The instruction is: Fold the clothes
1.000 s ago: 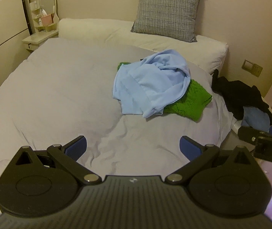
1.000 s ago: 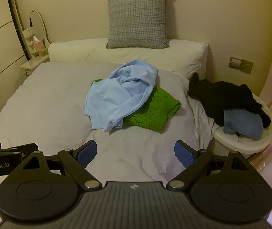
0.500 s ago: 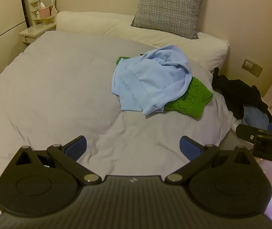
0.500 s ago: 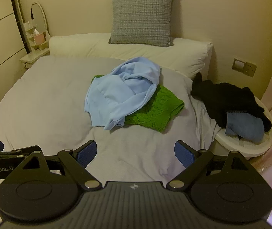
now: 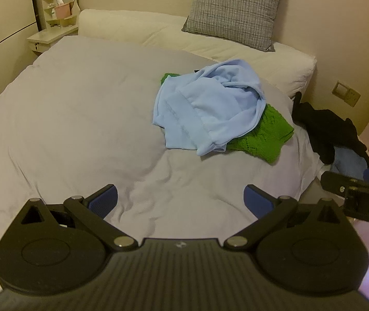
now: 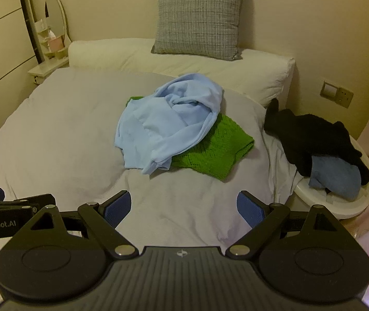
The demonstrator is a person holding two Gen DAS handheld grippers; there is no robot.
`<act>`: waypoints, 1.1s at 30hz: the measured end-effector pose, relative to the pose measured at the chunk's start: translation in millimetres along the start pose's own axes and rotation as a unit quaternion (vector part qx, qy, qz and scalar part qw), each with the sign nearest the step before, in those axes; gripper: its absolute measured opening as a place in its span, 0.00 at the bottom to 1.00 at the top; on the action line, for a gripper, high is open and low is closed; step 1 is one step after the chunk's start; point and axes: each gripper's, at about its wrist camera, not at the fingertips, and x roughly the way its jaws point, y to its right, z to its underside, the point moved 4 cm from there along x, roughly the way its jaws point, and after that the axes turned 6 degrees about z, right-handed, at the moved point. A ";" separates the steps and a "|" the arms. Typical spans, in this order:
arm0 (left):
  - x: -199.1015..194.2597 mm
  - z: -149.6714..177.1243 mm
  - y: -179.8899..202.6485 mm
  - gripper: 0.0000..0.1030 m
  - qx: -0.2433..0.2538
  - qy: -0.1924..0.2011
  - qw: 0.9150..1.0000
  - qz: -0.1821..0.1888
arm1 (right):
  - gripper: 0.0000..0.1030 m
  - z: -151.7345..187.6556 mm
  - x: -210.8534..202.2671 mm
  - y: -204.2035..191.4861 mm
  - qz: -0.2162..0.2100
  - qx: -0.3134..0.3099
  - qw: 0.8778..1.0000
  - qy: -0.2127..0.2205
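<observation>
Bed (image 5: 75, 108) with pale grey cover fills the space ahead of both claws. Light blue garment (image 5: 207, 108) lies crumpled on it, well ahead of the left claw (image 5: 180, 198) and slightly right; it rests on top of a green knit (image 6: 210, 147). Black clothes (image 6: 314, 134) sit in a white basket (image 6: 366, 197), ahead-right of the right claw (image 6: 184, 204). Both claws released, fingers spread wide, holding nothing, hovering above the near bed edge.

Shirt (image 6: 166, 127) atop sweater (image 6: 210, 153), on bed (image 6: 55, 129)
</observation>
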 end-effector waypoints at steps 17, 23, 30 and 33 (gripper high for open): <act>37.7 -25.3 0.7 0.99 -0.013 -0.007 1.000 -0.023 | 0.91 -31.9 47.2 4.1 -0.019 -0.018 1.000 -0.012; 74.6 -43.7 3.3 0.99 -0.030 -0.017 0.999 -0.034 | 0.97 -56.3 88.3 8.5 -0.034 -0.037 0.999 -0.022; 139.3 -62.2 8.2 0.99 -0.062 -0.042 0.996 -0.040 | 0.97 -80.6 156.7 27.4 -0.050 -0.045 0.996 -0.059; 172.7 -69.1 11.8 0.99 -0.063 -0.071 0.994 -0.053 | 0.97 -91.0 192.4 39.1 -0.051 -0.045 0.994 -0.082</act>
